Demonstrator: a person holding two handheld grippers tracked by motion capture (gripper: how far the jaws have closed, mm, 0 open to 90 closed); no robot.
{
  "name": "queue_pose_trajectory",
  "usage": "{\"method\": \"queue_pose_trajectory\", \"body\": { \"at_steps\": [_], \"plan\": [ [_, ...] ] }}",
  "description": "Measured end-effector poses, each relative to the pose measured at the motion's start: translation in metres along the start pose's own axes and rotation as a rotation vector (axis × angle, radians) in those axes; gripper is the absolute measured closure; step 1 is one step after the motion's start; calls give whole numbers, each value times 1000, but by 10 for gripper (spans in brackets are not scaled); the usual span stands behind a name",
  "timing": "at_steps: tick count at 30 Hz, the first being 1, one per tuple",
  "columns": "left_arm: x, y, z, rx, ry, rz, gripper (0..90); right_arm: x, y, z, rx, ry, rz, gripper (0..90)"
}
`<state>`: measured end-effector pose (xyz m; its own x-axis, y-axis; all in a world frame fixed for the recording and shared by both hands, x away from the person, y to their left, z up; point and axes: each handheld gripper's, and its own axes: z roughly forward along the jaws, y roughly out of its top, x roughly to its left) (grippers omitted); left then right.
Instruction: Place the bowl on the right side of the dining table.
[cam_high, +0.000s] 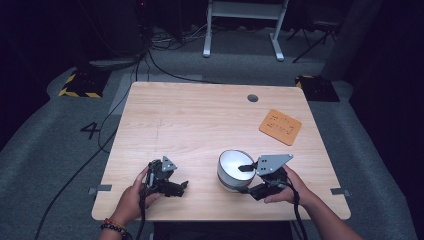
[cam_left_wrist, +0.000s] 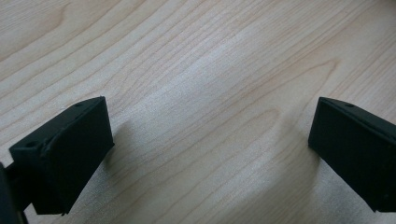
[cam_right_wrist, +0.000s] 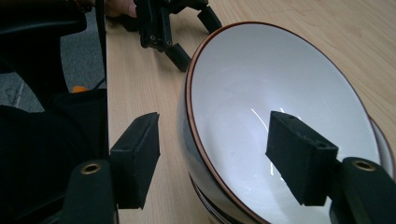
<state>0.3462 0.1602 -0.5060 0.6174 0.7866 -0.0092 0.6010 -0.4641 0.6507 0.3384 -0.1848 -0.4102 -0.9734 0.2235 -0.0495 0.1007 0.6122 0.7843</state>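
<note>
Black jaws of my right gripper (cam_right_wrist: 215, 161) stand wide apart astride the near wall of a white bowl (cam_right_wrist: 280, 107), one jaw inside, one outside, neither pressing it as far as I can tell. Under that bowl a second rim shows, so it sits nested in another. No brand or label reads on either; the one legible mark is a "4" on the grey floor (cam_high: 90, 130), left of the table (cam_high: 200, 115). My left gripper (cam_high: 172, 186) rests low on bare wood near the front edge, jaws spread wide, holding nothing. Between the two grippers lies open tabletop, and more beyond the bowl. An orange mat (cam_high: 280, 126) with faint, unreadable markings sits well beyond my right gripper, near the table's right edge.
</note>
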Motion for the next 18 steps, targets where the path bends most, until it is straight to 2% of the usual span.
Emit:
{"method": "queue_pose_trajectory", "body": {
  "at_steps": [6,13,14,17,18],
  "plan": [
    [0,0,0,1,1,0,0,3,4,9,28,17,-21,442],
    [0,0,0,1,0,0,0,3,7,16,38,29,-18,479],
    [0,0,0,2,-1,0,0,4,7,19,45,43,-24,549],
    [0,0,0,0,1,0,0,5,8,20,58,51,-33,596],
    [0,0,0,2,-2,0,0,5,9,22,61,65,-40,680]
  ]
}}
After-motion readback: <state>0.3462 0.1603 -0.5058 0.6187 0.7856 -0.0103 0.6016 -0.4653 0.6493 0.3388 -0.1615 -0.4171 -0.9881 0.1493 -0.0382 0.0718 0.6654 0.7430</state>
